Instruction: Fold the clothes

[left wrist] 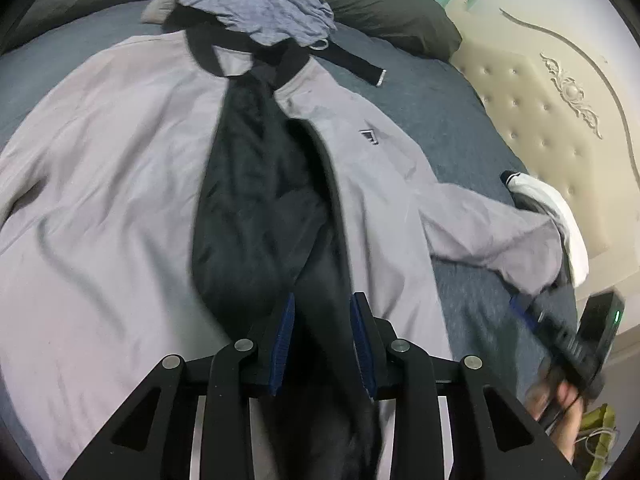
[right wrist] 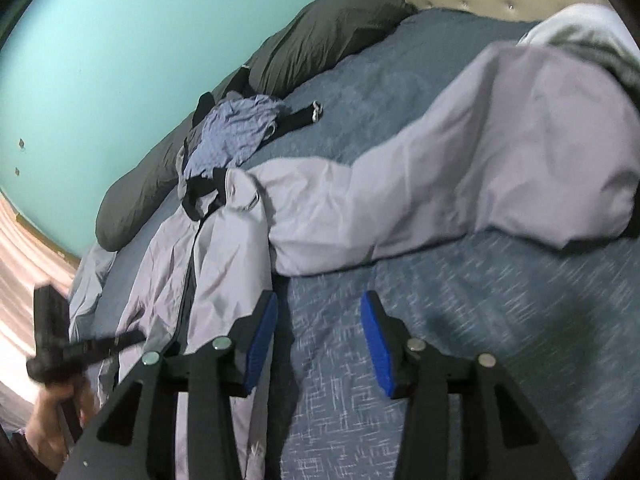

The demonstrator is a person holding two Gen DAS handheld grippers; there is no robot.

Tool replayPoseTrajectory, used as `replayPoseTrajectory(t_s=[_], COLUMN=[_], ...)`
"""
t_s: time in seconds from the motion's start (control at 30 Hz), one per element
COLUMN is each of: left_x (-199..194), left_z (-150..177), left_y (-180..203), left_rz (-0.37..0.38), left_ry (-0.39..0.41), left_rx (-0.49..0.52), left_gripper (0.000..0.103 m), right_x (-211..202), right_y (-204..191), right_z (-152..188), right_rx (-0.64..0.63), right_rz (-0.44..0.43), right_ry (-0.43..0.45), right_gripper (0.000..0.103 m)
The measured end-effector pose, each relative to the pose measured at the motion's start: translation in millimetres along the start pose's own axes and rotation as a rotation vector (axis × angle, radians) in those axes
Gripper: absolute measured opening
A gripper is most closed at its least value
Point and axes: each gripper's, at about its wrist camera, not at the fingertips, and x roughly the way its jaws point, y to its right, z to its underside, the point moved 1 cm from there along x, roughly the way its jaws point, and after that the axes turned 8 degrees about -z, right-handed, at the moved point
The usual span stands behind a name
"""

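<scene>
Over the jacket (left wrist: 100, 200) both my claws, left (left wrist: 322, 344) and right (right wrist: 318, 344), hang spread, empty; I'd pinch the right sleeve (right wrist: 460, 184) near its cuff and fold it across flat.

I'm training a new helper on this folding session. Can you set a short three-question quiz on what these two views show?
1. True or false: the grey jacket lies front up on the blue bedspread with its dark lining showing down the middle.
2. What do the left tongs grip? A) the jacket's sleeve B) the crumpled blue-checked garment C) nothing
3. Fill in: beyond the jacket's collar, the checked garment lies in front of a dark ____.

Key
1. True.
2. C: their blue pads stand apart above the lining, clamping nothing.
3. Pillow.
</scene>
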Motion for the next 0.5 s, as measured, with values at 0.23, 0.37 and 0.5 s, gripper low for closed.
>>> replayPoseTrajectory(t_s=[0.23, 0.37, 0.5], left_x=[42, 57, 67], left_z=[-39, -55, -62], left_y=[21, 22, 19], left_rz=[-0.006, 0.004, -0.012], left_ry=[-0.011, 0.001, 0.002], left_rx=[0.003, -0.025, -0.034], left_gripper=[0.033, 0.033, 0.031], right_x=[17, 14, 15], right_y=[5, 4, 16], right_z=[11, 8, 6], right_rx=[0.006, -0.028, 0.003], right_rz=[-0.033, -0.049, -0.056], right_ry=[-0.008, 0.006, 0.011], right_gripper=[0.044, 0.044, 0.045])
